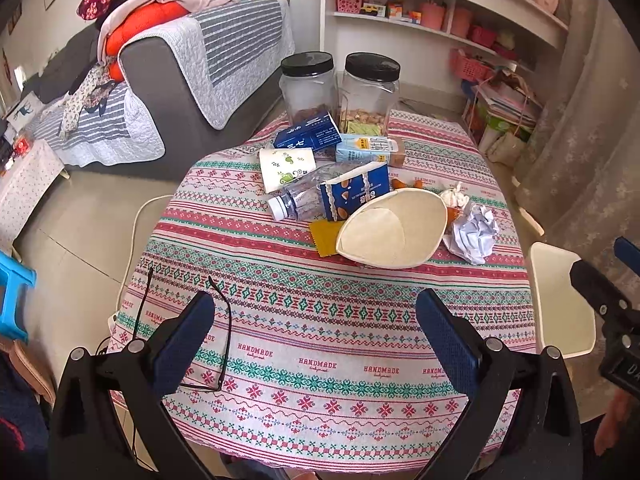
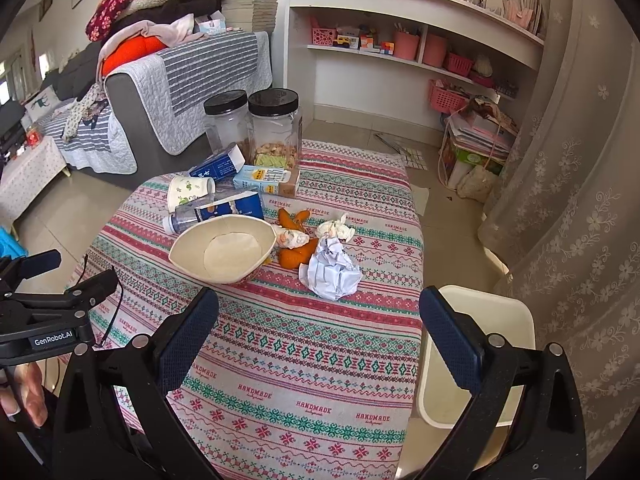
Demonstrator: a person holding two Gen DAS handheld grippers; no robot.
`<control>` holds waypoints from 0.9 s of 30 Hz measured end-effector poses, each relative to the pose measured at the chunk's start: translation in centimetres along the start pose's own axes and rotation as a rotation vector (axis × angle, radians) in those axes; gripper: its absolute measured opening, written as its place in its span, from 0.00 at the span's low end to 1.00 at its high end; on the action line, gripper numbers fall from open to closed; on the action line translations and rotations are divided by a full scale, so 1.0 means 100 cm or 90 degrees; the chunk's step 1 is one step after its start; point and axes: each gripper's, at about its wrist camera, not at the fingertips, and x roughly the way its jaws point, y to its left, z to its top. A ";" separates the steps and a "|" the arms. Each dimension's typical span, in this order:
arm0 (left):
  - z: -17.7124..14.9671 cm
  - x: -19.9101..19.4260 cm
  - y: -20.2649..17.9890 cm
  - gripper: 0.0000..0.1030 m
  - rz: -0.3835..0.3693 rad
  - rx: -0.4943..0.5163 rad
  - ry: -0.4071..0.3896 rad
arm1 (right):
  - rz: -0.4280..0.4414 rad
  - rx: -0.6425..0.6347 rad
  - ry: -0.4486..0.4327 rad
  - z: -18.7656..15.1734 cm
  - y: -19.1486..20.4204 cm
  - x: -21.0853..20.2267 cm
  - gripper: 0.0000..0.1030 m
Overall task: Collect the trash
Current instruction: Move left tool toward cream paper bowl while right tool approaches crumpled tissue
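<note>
A: How do the two hand-held tools stand?

B: The left gripper [image 1: 316, 344] hangs wide apart over the near side of the patterned pink-and-green tablecloth [image 1: 320, 340], holding nothing. The right gripper [image 2: 320, 340] is just as wide and bare.

A: And the trash?

B: Heaped mid-table: a squashed cream paper bowl [image 2: 224, 250], a crumpled white paper ball [image 2: 332, 272] right of it, orange peel pieces [image 2: 298, 258] between them, and a clear plastic bottle [image 1: 298, 200] under a blue almond-print carton [image 1: 352, 192]

A: The bin?

B: A cream plastic bin [image 2: 476, 356] stands on the floor, just beside the table's right edge
</note>
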 end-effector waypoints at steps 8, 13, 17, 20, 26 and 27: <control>0.017 -0.003 0.009 0.95 -0.032 -0.002 -0.007 | 0.059 0.032 0.013 0.036 -0.041 -0.008 0.94; 0.035 0.004 0.002 0.95 -0.047 0.012 0.012 | 0.060 0.017 0.043 0.056 -0.053 0.010 0.94; 0.063 0.004 -0.010 0.95 -0.047 0.034 -0.003 | 0.075 0.006 0.084 0.065 -0.055 0.044 0.94; 0.072 0.015 -0.023 0.95 -0.039 0.067 -0.001 | 0.091 -0.006 0.121 0.056 -0.052 0.070 0.94; 0.066 0.060 -0.016 0.94 -0.055 0.036 0.041 | 0.088 -0.052 0.155 0.046 -0.049 0.103 0.94; 0.066 0.065 -0.016 0.94 -0.060 0.032 0.046 | 0.088 -0.050 0.165 0.045 -0.049 0.111 0.93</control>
